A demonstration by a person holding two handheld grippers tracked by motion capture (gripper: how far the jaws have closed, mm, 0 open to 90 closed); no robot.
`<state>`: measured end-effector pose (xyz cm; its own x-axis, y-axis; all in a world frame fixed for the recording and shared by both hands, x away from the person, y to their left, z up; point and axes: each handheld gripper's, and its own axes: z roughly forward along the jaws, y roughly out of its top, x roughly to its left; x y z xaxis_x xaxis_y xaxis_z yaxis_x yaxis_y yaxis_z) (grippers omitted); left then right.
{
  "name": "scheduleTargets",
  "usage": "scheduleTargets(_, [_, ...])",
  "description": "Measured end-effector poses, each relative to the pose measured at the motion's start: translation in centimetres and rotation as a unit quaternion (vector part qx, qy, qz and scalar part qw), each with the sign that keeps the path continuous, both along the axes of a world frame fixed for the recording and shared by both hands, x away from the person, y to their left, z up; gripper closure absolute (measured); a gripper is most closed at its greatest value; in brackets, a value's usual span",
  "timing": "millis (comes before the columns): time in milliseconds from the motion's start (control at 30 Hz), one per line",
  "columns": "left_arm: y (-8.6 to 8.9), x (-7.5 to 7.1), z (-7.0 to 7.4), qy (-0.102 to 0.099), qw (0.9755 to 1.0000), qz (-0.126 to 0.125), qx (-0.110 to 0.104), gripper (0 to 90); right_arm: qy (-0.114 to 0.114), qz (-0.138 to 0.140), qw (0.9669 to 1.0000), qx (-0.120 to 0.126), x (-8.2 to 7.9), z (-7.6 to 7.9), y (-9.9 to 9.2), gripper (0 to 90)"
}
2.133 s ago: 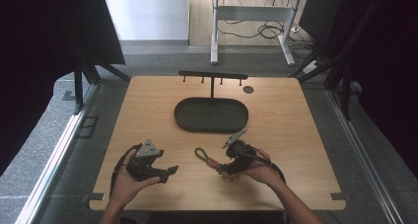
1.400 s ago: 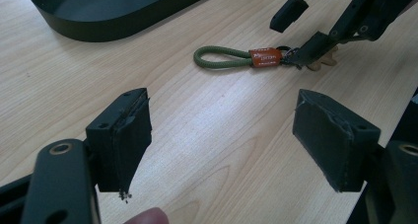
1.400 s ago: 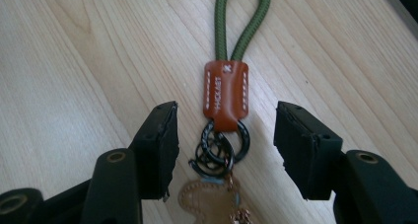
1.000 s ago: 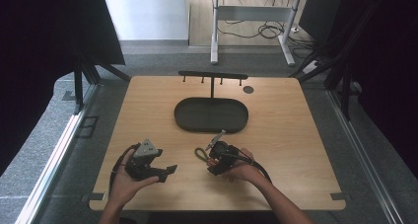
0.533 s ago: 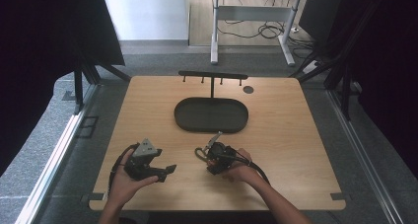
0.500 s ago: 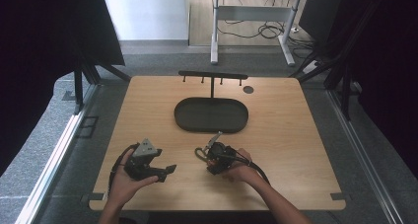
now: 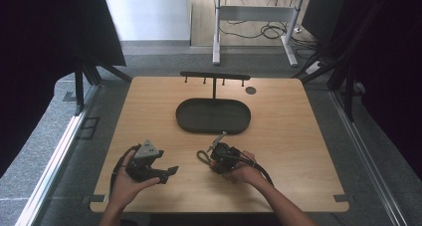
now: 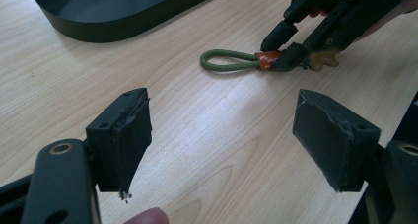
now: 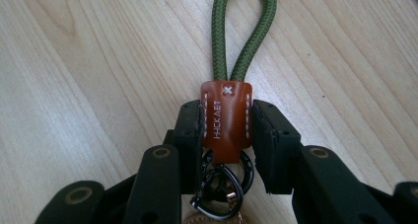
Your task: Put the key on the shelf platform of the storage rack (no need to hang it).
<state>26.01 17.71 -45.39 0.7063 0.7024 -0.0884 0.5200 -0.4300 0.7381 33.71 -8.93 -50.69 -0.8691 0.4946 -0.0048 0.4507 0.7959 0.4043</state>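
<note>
Keychain strap (image 9: 226, 118), lower centre, is pinched at its orange leather tab by the right gripper (image 9: 227, 135); green loop points away. Left gripper (image 8: 222, 135) gapes wide, empty.

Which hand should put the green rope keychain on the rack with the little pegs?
Probably the right. The right gripper has its jaws shut on the keychain at its orange leather tab, green loop pointing forward. The left gripper is open and holds nothing. The peg rack stands beyond the tray.
</note>
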Motion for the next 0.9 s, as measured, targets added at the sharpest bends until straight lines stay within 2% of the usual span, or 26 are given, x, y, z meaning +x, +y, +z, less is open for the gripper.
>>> scheduleTargets(200, [0.1,0.0,0.1,-0.001,1.0,0.0,-0.001,23.0,-0.002,0.001,1.0,0.003,0.0,1.6,-0.3,66.7])
scheduleTargets(233, [0.1,0.0,0.0,-0.001,1.0,0.0,-0.002,23.0,-0.008,0.003,0.9999,0.008,0.0,2.3,-0.5,66.8])
scheduleTargets(433, [0.1,0.0,0.1,-0.003,1.0,-0.001,-0.001,23.0,-0.023,0.0,0.9996,0.018,-0.1,3.7,-0.8,66.9])
scheduleTargets(667, [0.3,0.0,0.1,-0.002,1.0,0.002,-0.004,22.9,-0.031,-0.005,0.9991,0.027,0.0,5.8,-1.5,67.0])
scheduleTargets(900, [0.2,0.0,0.1,-0.003,1.0,-0.001,-0.003,22.9,-0.051,-0.003,0.9983,0.027,-0.2,7.7,-1.7,67.0])
